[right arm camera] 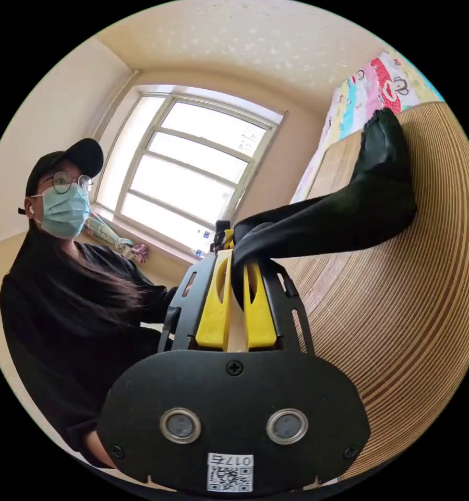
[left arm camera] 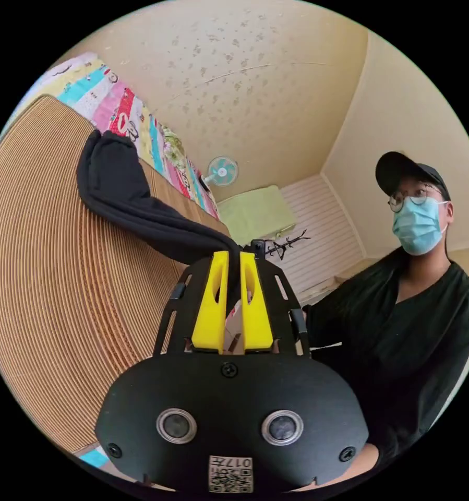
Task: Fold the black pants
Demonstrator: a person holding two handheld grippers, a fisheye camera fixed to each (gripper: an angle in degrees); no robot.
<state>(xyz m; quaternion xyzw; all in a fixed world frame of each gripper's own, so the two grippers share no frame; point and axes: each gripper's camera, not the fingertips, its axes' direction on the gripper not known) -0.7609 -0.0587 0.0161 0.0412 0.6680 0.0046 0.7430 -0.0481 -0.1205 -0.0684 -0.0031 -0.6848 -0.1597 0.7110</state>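
Observation:
The black pants (left arm camera: 135, 203) stretch from the ribbed woven mat (left arm camera: 51, 292) up into my left gripper (left arm camera: 233, 261), whose yellow jaws are shut on the cloth's edge. In the right gripper view the same pants (right arm camera: 344, 214) run from the mat (right arm camera: 401, 323) to my right gripper (right arm camera: 238, 261), also shut on a bunched fold of the cloth. Both grippers hold the fabric lifted off the mat, and the far end of the pants still rests on it.
A colourful patterned sheet (left arm camera: 135, 125) lies beyond the mat. A person in a black top, cap and mask (left arm camera: 411, 292) stands close behind the grippers. A small fan (left arm camera: 221, 172) is mounted on the wall, and a large window (right arm camera: 192, 172) shows in the right gripper view.

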